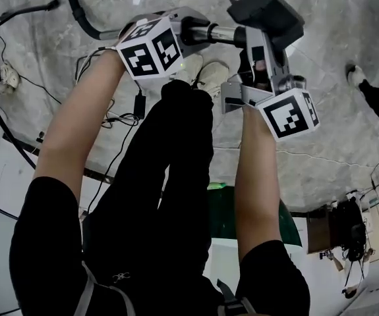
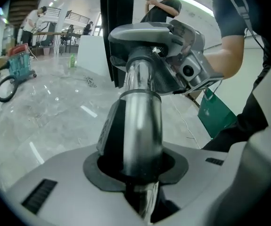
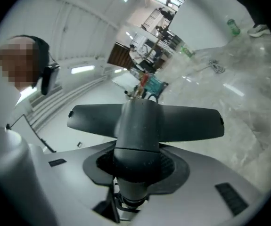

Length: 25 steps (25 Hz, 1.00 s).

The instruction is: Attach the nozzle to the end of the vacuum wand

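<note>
In the head view my left gripper (image 1: 199, 35) is shut on a shiny metal vacuum wand (image 1: 223, 34) that runs level to the right. Its far end meets the neck of a dark T-shaped nozzle (image 1: 265, 12), which my right gripper (image 1: 260, 52) grips from below. The left gripper view looks along the wand (image 2: 142, 121) from my left gripper (image 2: 142, 173) to the right gripper's grey body (image 2: 189, 65). In the right gripper view the nozzle (image 3: 144, 119) stands crosswise, its neck clamped in my right gripper (image 3: 136, 171). I cannot tell whether the joint is fully seated.
Below is a marble floor (image 1: 321, 157) with a black hose (image 1: 77, 12), thin cables (image 1: 120, 120) and a power strip (image 1: 8, 78). My dark trousers (image 1: 176, 176) and shoes (image 1: 209, 74) fill the middle. A green bag (image 2: 217, 112) and standing people (image 2: 163, 6) show beyond.
</note>
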Motion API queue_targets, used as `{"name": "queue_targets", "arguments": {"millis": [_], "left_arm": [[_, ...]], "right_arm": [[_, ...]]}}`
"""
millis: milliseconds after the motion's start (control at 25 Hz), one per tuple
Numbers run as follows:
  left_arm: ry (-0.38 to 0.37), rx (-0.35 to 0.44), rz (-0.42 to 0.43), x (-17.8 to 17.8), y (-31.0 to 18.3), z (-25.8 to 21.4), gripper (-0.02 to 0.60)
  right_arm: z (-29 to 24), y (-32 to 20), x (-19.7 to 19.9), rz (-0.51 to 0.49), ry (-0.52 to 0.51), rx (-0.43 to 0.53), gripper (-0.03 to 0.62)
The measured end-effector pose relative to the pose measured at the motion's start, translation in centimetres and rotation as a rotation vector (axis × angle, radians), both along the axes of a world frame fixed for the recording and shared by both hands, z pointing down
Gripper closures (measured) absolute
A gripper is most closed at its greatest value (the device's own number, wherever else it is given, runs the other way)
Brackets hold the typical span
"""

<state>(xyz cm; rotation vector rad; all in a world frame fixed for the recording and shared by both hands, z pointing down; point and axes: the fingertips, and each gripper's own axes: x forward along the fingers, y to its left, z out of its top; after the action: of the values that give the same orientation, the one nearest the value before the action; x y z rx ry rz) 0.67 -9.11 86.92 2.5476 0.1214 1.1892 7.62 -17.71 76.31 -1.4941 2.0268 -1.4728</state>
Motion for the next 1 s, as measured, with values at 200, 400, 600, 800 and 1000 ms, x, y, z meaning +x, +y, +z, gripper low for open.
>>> {"name": "queue_targets", "arguments": {"millis": [200,400,600,800,1000], "left_arm": [[-0.003,-0.023,0.027,0.3,0.3,0.3,0.440],[-0.029,-0.005,0.036,1.2,0.7,1.8,0.442],[-0.086,0.009,0.033,1.7,0.2,5.6,0.445],[-0.213,-0.009,0.056,2.3,1.7,12.8,0.445],[-0.365,-0.045,0.127,2.0,5.5,20.2,0.445]], "right_arm": [[-0.3,0.1,-0.8,-0.093,-0.053,0.151,0.430],[2.6,2.6,0.8,0.050,-0.077,-0.019,0.382],[4.7,8.2,3.6,0.081,-0.009,-0.170,0.382],[6.5,11.2,6.8,0.045,0.216,-0.229,0.579],[7.0,10.3,8.0,0.081,0.126,-0.184,0.579]]}}
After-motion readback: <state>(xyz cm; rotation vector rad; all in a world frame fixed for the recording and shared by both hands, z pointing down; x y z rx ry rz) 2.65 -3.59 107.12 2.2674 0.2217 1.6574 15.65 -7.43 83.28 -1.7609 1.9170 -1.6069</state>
